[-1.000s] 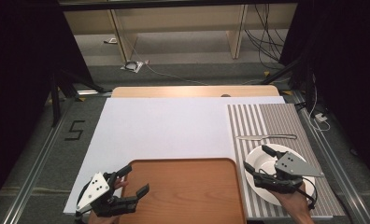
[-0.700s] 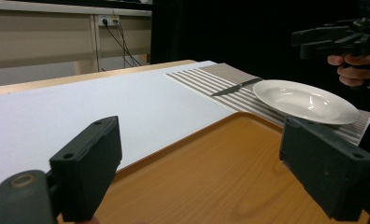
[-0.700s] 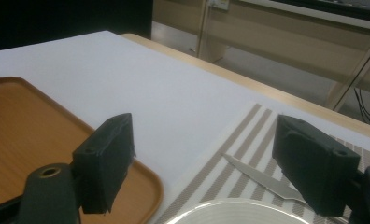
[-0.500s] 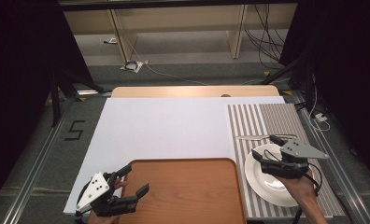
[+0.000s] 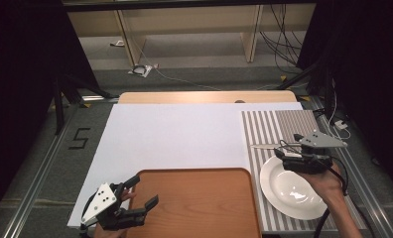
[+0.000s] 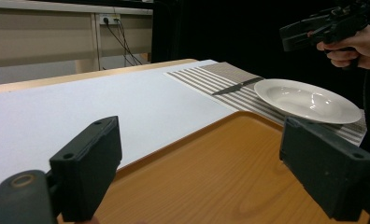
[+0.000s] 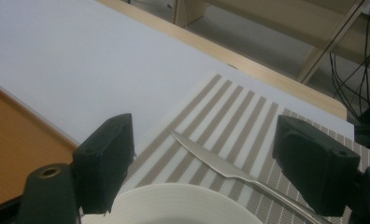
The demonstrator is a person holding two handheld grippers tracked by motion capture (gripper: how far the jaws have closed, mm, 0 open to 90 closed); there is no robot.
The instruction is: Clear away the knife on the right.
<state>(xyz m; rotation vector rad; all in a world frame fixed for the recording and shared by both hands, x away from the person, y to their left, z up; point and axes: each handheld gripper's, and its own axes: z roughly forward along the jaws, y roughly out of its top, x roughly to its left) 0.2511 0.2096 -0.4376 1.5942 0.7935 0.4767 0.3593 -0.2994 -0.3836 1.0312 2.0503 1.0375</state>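
- Our right tool point(image 5: 289, 151) hangs over the striped placemat point(image 5: 279, 126) at the table's right edge, jaws spread wide and holding nothing, aimed at the knife point(image 7: 220, 165).
- The knife lies flat on the placemat, just beyond the far rim of the white plate point(image 5: 294, 188), its tip pointing toward the table's middle.
- Our left tool point(image 5: 137, 196) sits at the near edge, over the left corner of the wooden tray point(image 5: 199, 208), also open and empty.
- We judge the thin, flat blade the main risk: the jaws may close on the mat or skid off the metal, pushing the knife rather than lifting it.
- Since the knife lies so near the plate, a low approach could knock the rim and shift the plate toward the table's right edge.
- A pinch near the tip could let the heavier handle swing down.
- The only writing we can read is a "5" point(image 5: 80, 139) marked on the floor left of the table; we see no brands.
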